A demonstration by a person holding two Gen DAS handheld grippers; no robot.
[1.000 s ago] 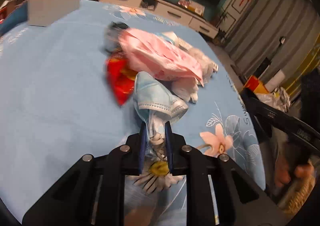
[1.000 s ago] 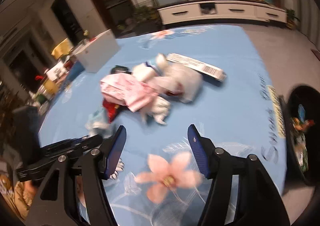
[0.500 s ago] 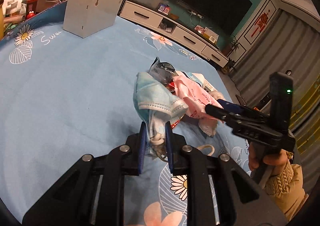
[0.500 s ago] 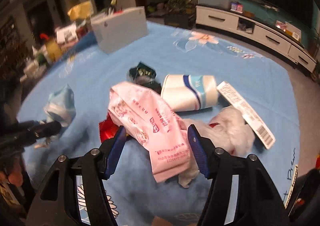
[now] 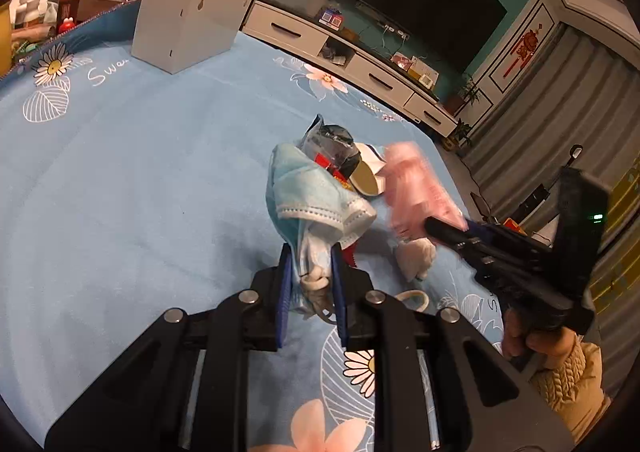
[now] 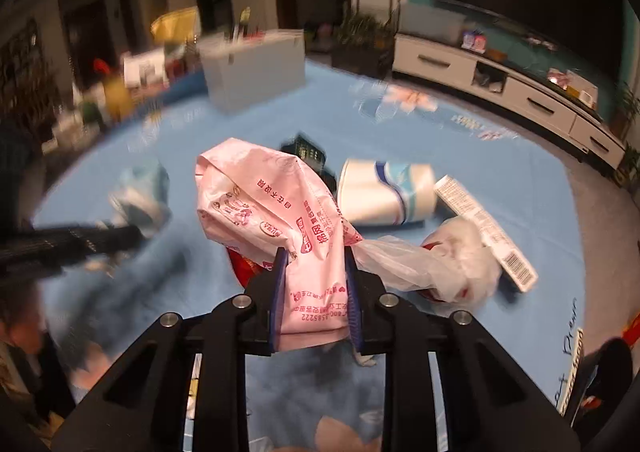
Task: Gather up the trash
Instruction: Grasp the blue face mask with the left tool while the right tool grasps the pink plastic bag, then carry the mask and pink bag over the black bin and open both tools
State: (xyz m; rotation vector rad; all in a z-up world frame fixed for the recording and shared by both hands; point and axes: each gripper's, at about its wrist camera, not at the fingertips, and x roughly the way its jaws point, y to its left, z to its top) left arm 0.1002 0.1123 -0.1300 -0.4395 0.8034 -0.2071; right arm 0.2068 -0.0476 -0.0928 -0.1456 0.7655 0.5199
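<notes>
Pink wrapper [image 6: 276,212], blurred, just clamped by right fingers [image 6: 280,284]; left fingers [image 5: 285,284] pinch a mask [image 5: 308,192].

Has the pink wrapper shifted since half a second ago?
Yes. The right gripper has just closed on the pink wrapper, lifting it off the red packet on the tablecloth.

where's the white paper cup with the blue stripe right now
In the right wrist view the paper cup lies on its side on the blue tablecloth, right of centre, between the pink wrapper and the barcoded box.
</notes>
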